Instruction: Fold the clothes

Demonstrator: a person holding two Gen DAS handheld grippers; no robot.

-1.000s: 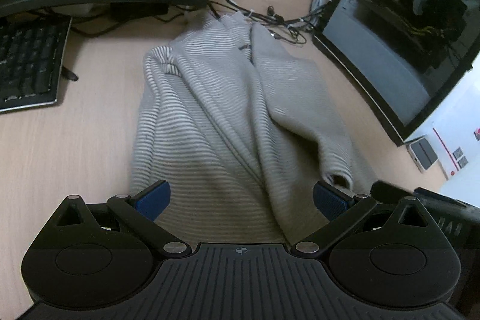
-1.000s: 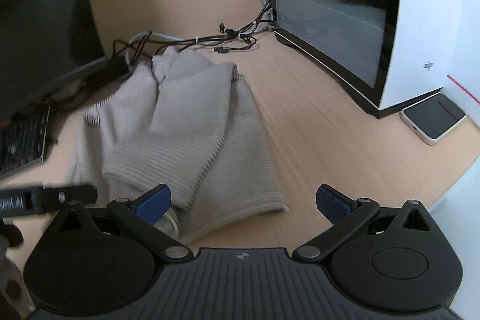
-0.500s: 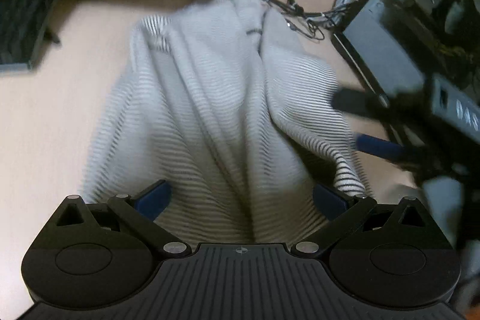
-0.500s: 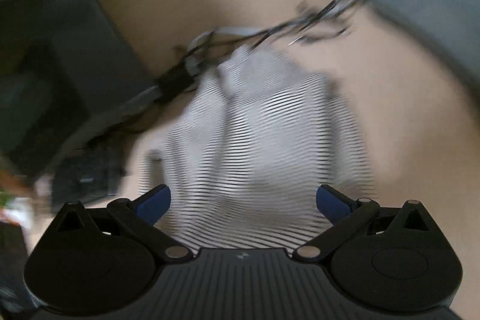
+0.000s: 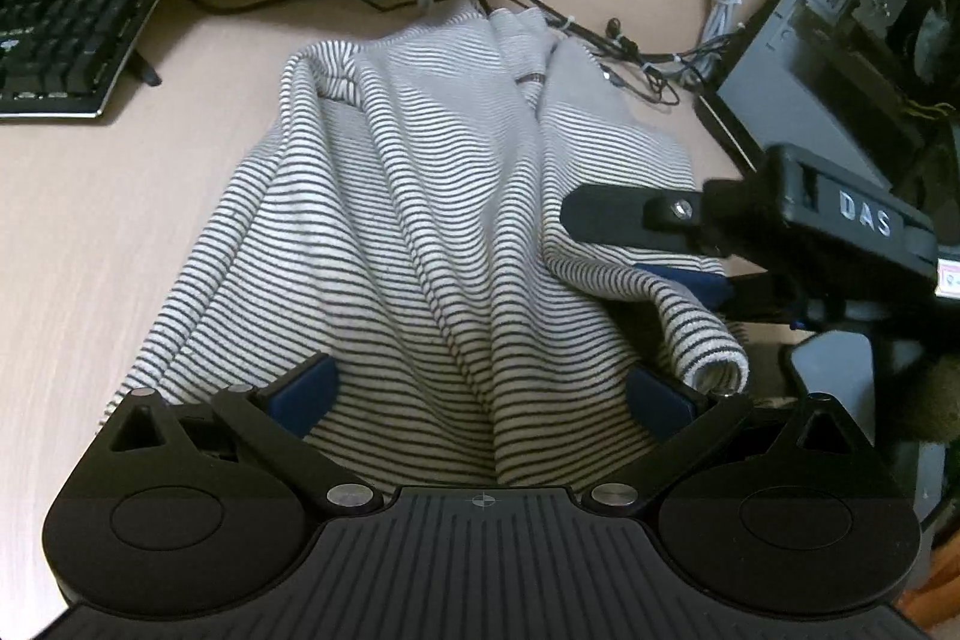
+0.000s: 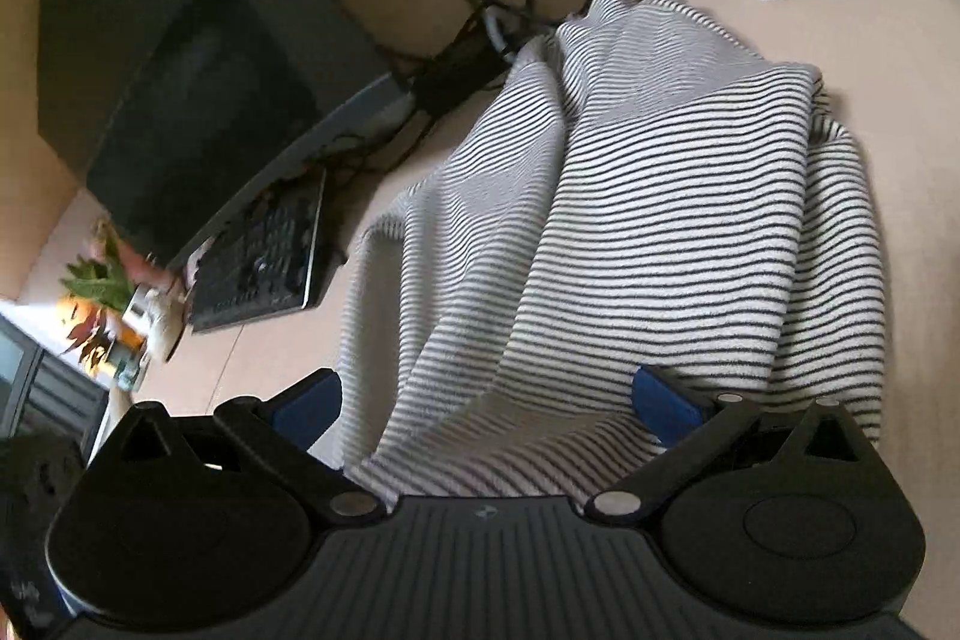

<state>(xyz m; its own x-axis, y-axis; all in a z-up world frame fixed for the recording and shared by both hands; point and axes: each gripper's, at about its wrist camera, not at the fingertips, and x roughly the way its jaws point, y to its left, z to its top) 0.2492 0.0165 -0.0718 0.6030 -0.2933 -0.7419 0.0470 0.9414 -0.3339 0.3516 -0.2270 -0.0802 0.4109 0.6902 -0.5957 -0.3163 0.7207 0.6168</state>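
- Pale wood desk (image 5: pixel 90 232) carried the striped garment (image 5: pixel 420 232), bunched lengthwise in soft ridges at the near edge.
- Nearest, the left gripper (image 5: pixel 480 394) stood with its blue pads spread wide, the garment's near hem lying between them, not pinched.
- Likewise the right gripper (image 6: pixel 486 400) was spread wide over the cloth; whether either pad touched fabric could not be told.
- To do the step well, each gripper would probably best take a single hem layer, not the rolled sleeve end (image 5: pixel 714 358).
- Farther off lay the cables (image 5: pixel 630 46), touching the garment's far end, so lifting low and slowly seemed wise.
- Beyond sat the keyboard (image 5: pixel 66 34).
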